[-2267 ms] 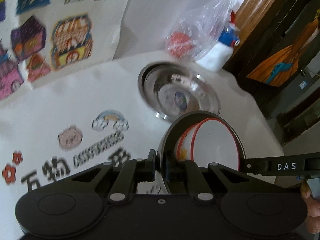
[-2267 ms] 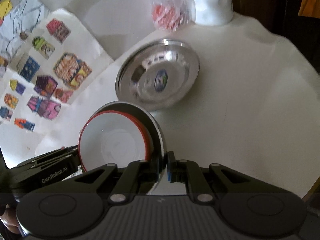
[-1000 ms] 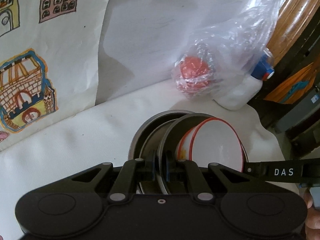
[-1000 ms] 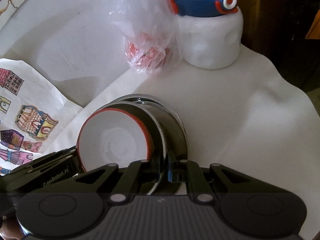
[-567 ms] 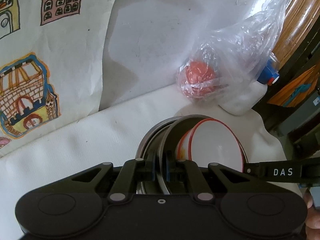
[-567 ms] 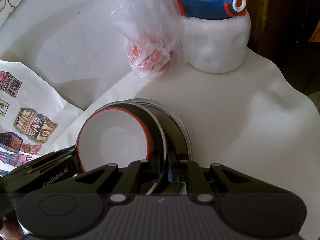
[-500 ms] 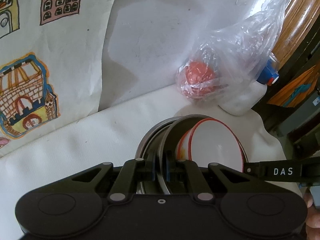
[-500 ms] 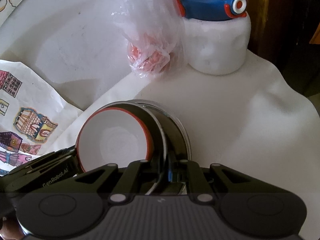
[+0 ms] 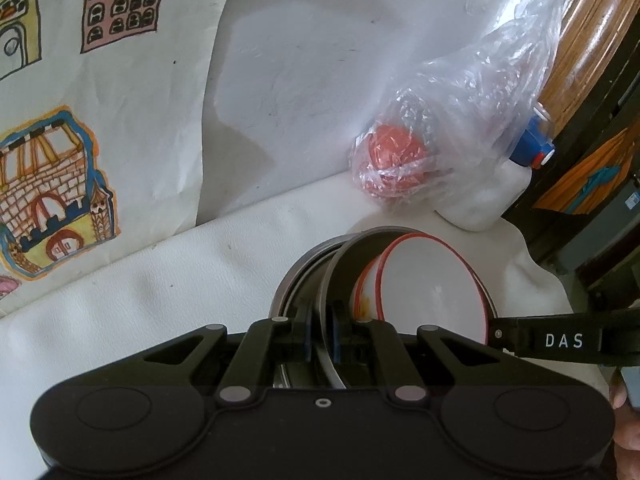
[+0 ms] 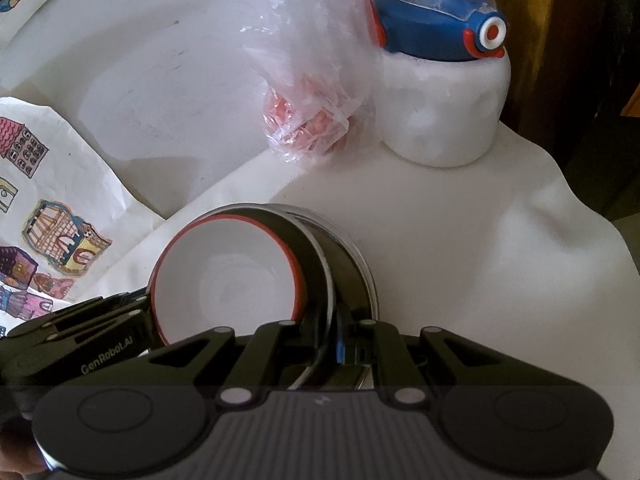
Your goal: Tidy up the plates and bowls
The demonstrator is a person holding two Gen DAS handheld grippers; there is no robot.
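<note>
— Where do we stand?
— Both our grippers, left gripper and right gripper, pinch opposite rims of the steel plate carrying the red-rimmed bowl, just over a second steel plate.
— How should it handle?
— Stiff and light, we judge, but slick; rim grips suit it.

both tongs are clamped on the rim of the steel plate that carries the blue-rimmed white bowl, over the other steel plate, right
Not quite: the bowl has a red rim, not blue, plain in the right wrist view. The rest holds: the left tongs and right tongs both clamp the rim of the steel plate carrying it, over the other steel plate.
</note>
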